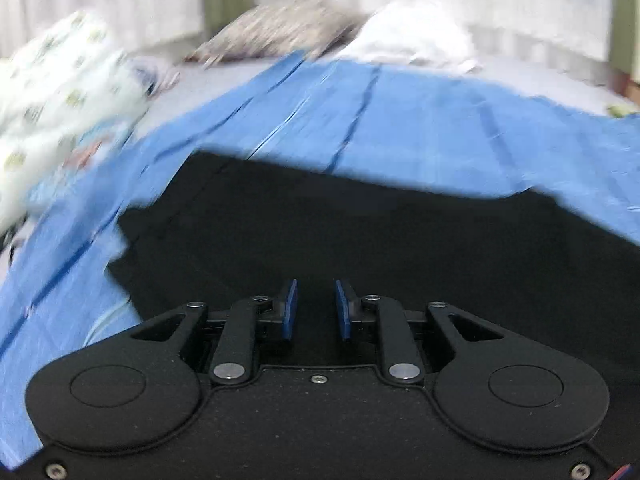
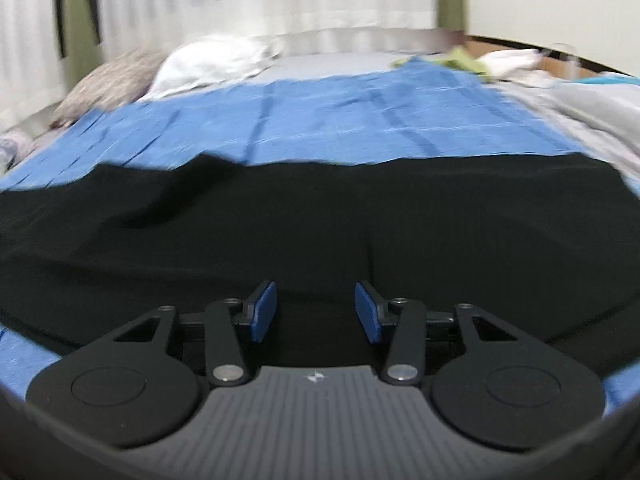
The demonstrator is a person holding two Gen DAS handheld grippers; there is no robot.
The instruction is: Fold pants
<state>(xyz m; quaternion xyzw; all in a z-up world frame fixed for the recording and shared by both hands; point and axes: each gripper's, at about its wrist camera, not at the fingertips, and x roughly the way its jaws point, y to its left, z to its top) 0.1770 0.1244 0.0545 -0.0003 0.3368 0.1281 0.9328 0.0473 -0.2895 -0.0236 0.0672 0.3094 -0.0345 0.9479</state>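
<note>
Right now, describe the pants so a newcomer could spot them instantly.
Start at the bed, covered by a blue sheet with darker stripes. The pants are the wide black cloth lying across the sheet's near part. They are the only black fabric here; the pillows at the far end are pale or patterned.

- Black pants (image 1: 340,232) lie spread on a blue sheet (image 1: 420,120).
- Left gripper (image 1: 316,310) at six o'clock, pads slightly apart, nothing between them.
- Patterned fabric (image 1: 60,92) at ten o'clock.
</note>
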